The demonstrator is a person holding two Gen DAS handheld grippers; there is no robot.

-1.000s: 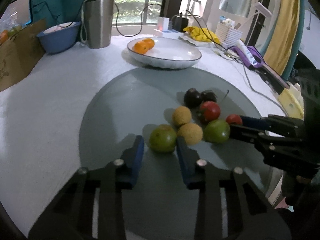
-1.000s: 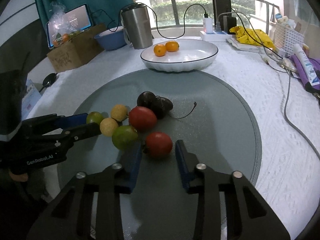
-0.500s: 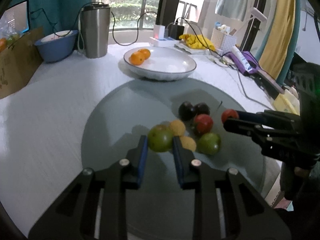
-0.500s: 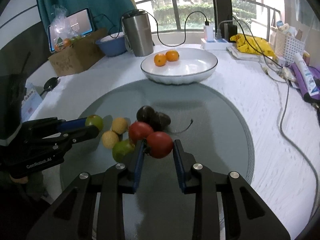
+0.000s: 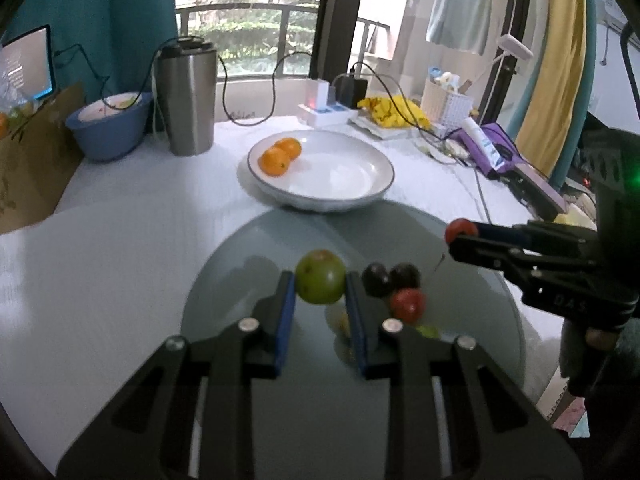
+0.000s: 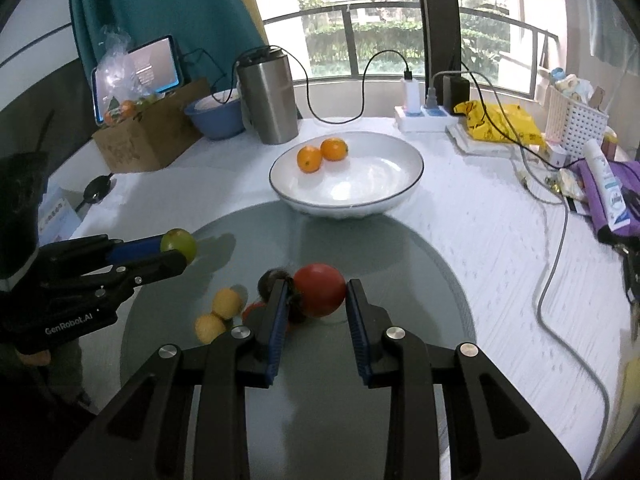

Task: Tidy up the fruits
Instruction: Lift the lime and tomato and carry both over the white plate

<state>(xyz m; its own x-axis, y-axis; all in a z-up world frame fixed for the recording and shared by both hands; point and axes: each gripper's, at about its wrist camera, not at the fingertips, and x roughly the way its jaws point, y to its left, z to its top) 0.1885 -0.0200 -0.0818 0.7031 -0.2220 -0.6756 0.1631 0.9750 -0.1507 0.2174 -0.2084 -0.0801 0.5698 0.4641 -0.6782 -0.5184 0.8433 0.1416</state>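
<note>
My left gripper [image 5: 320, 286] is shut on a green fruit [image 5: 320, 282] and holds it above the grey round mat [image 5: 240, 280]. A red tomato [image 6: 320, 290] sits between the pads of my right gripper [image 6: 316, 292], which is shut on it and lifted off the mat. Below lie two dark plums [image 5: 390, 278], a second red tomato [image 5: 408, 305] and two yellow fruits [image 6: 218, 314]. Farther back stands a white bowl [image 6: 400, 160] with two oranges [image 6: 320, 154] in it. Each gripper shows in the other view, the left [image 6: 176, 250] and the right [image 5: 460, 236].
Behind the bowl stand a steel tumbler [image 6: 270, 100], a blue bowl [image 6: 212, 116], a cardboard box [image 6: 148, 136] and a power strip [image 6: 424, 114] with cables. A white basket [image 6: 576, 120], a yellow bag [image 6: 500, 120] and purple items [image 6: 608, 188] crowd the right side.
Both grippers closed on their fruits, the left on the green one and the right on the red tomato, then rose off the mat with them and drew nearer the white bowl.
</note>
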